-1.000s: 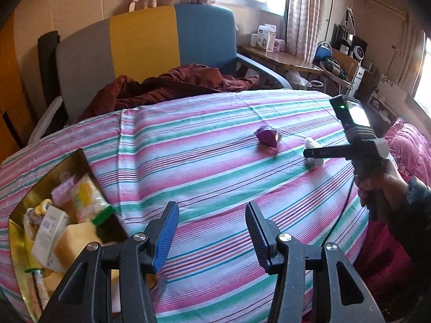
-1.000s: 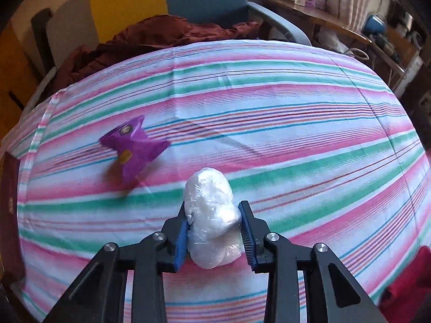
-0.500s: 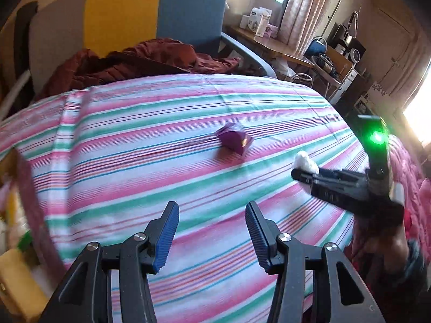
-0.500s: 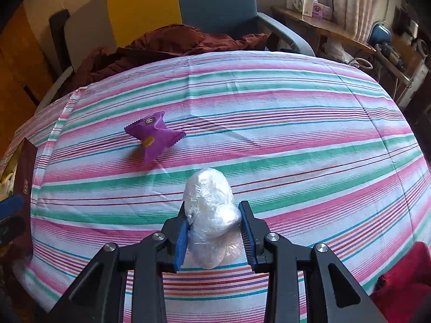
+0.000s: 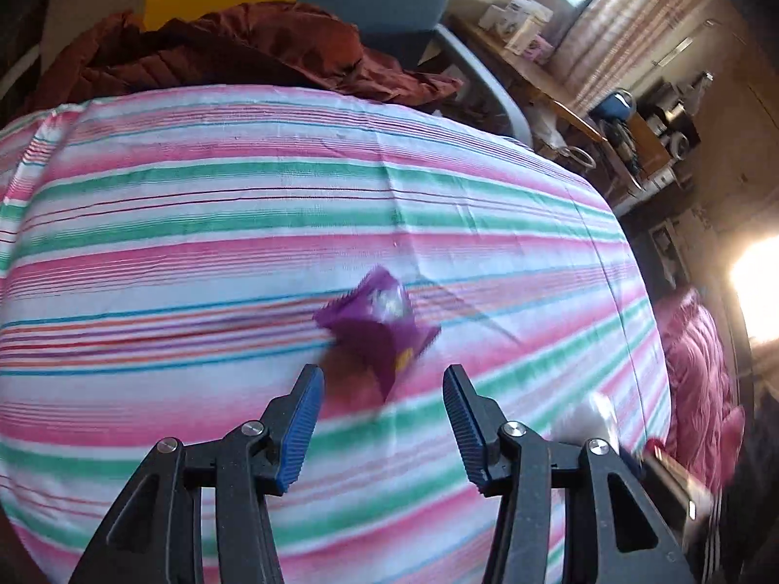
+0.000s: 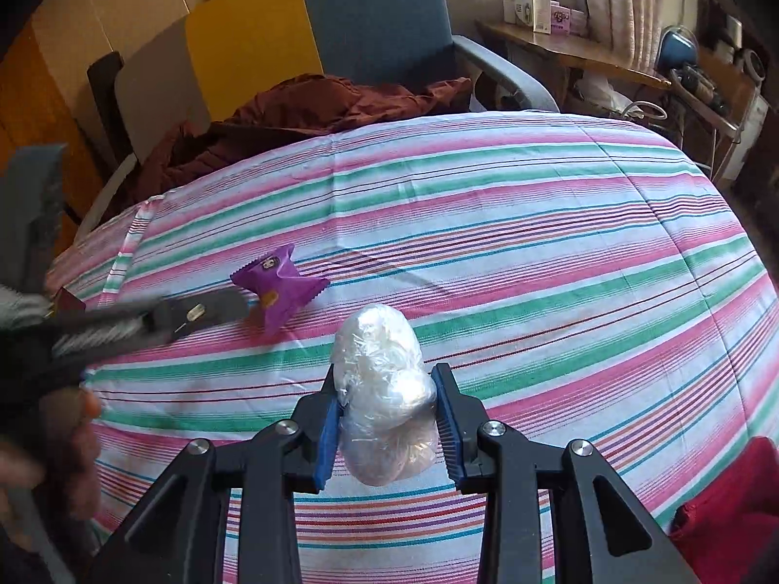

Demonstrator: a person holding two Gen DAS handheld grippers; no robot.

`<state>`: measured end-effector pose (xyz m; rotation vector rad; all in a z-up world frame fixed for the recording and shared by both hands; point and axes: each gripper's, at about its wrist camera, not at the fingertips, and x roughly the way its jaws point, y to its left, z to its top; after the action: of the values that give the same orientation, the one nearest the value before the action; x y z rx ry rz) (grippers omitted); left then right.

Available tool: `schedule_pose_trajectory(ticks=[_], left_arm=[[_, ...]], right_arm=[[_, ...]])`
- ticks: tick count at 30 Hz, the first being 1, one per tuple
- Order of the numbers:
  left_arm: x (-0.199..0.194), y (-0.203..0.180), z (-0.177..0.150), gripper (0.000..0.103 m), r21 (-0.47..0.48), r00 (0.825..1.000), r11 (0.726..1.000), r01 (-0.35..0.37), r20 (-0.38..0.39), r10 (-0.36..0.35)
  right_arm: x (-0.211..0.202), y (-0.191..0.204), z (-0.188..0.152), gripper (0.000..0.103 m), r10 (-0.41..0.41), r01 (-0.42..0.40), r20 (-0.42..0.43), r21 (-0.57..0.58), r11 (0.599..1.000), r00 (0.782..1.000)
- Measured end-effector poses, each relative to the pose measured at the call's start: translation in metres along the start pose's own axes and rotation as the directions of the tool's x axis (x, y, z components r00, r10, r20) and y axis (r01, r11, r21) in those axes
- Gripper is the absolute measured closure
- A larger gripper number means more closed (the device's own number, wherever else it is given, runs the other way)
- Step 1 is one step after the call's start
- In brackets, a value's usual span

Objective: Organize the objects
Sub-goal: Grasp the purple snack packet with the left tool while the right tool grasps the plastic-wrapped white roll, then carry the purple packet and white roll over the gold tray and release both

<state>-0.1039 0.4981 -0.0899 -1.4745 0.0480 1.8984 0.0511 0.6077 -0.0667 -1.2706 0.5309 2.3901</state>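
right hand-held gripper point(image 6: 387, 421): pinching the plastic-wrapped white bundle point(image 6: 384, 389) between both blue pads, holding it clear above the striped cloth point(image 6: 535, 253) covering the counter

left hand-held gripper point(image 5: 382, 426): jaws standing spread, gripping nothing, pointing steeply down at the purple snack packet point(image 5: 377, 321); in the left wrist view, packet lying just beyond the fingertips, centred on the gap between them, not touching either pad

purple snack packet point(image 6: 280, 287): lying flat on the striped cloth, left of the wrapped bundle and apart from it; in the right wrist view, blurred tip of the left hand-held gripper point(image 6: 204, 314) reaching in from the left, just beside the packet; contact cannot be told through the blur

wrapped bundle also showing as a blurred white patch point(image 5: 591, 413) at the lower right of the left wrist view

dark red garment point(image 6: 302, 117) lying on the chair point(image 6: 375, 24) behind the counter's far edge
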Motion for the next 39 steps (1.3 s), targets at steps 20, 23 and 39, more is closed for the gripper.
schedule_pose_trajectory(ticks=[20,23,39], left_arm=[[0.038,-0.018,0.003,0.068,0.272,0.986,0.948,-0.166,0.038,0.162],[0.024,-0.009,-0.019,0.068,0.305,0.982,0.934,-0.187,0.070,0.173],[-0.050,0.073,-0.109,0.068,0.170,0.952,0.953,-0.251,0.220,0.212]], right_arm=[[0.001,-0.012,0.001,0.067,0.025,-0.025,0.005,0.038,0.999,1.000],[0.005,-0.007,-0.001,0.067,0.026,-0.026,-0.002,0.019,0.999,1.000],[0.033,0.057,-0.027,0.067,0.085,-0.102,-0.087,-0.212,0.972,0.993]])
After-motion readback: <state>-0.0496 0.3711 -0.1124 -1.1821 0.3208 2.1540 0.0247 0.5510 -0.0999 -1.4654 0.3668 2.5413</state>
